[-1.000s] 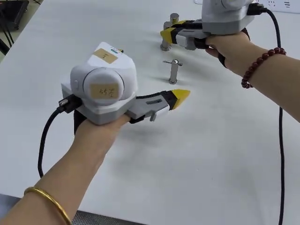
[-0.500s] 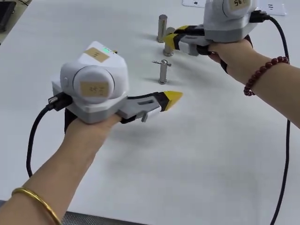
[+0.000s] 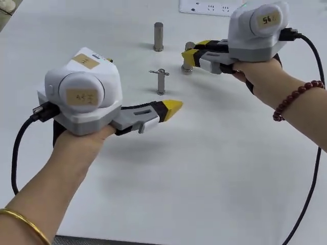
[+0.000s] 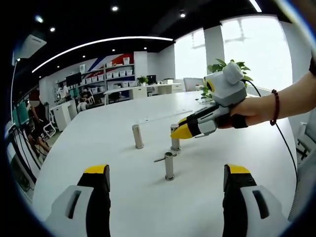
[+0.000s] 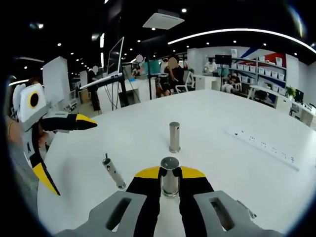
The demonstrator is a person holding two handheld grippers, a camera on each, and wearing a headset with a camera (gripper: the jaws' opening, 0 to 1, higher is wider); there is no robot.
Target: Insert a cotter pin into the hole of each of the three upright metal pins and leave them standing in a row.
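table: plain white table, power strip at far edge | room: big open office | left gripper: jaws wide apart, holding nothing | right gripper: clamped on held pin | cotter pin sits through near pin, far pin bare

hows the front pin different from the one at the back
The front metal pin carries a cotter pin through its top; the back metal pin has none. The front one stands nearer the left gripper, the back one nearer the power strip. Both stand upright and free, unlike the third pin between the right gripper's fingers.
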